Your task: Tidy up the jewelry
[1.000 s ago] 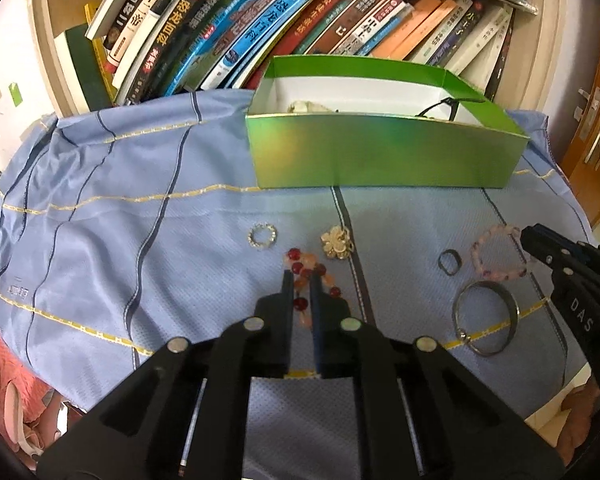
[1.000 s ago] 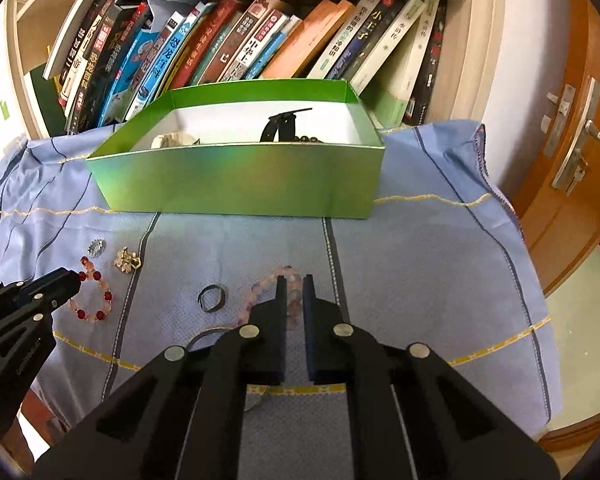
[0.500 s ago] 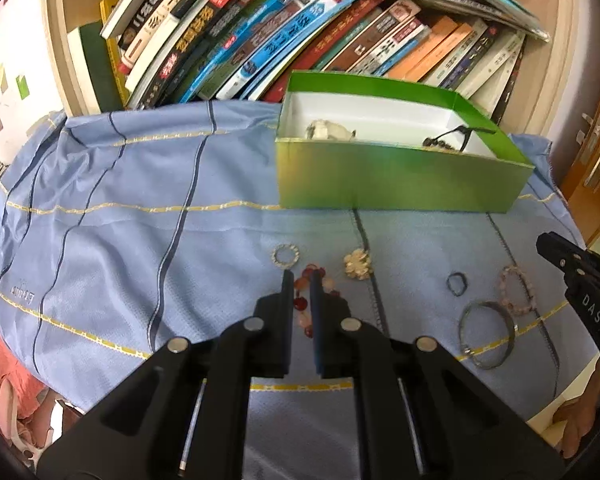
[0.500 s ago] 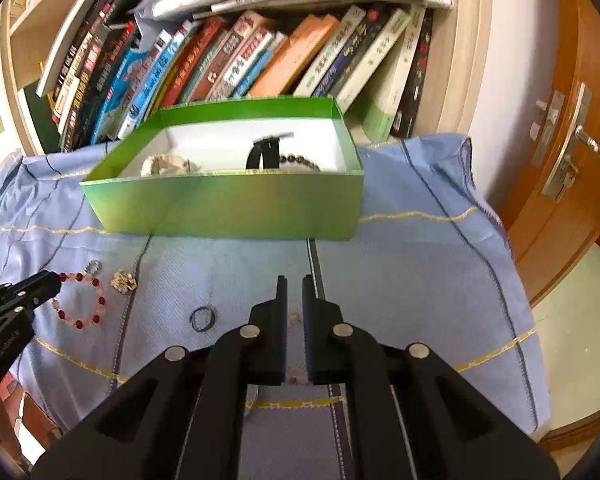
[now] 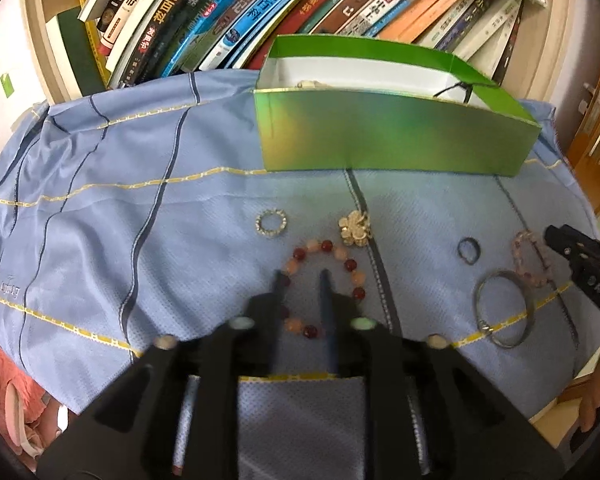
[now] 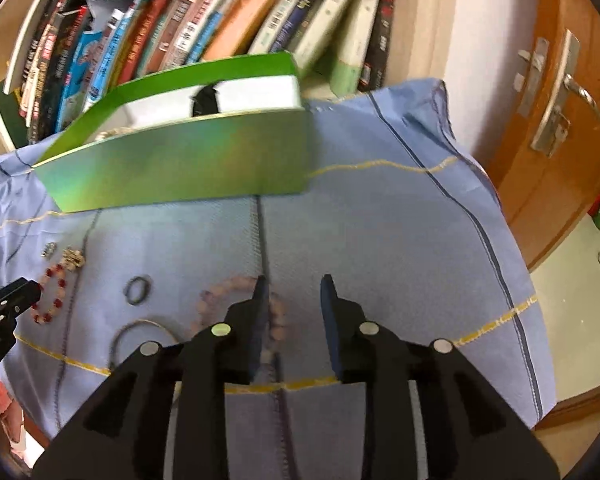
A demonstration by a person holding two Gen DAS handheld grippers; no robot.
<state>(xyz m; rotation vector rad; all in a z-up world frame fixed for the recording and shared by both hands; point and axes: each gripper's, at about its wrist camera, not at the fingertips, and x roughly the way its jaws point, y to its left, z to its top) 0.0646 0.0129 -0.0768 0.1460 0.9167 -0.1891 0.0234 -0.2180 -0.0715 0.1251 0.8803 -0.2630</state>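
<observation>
Here I am spreading the left tongs over the red bead bracelet; right tongs, likewise just parting, are straddling the pink bracelet, gripping nothing.

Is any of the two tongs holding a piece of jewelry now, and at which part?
Nothing is held. The left tongs have just opened over the red bead bracelet; the right tongs have just opened beside the pink bracelet.
</observation>
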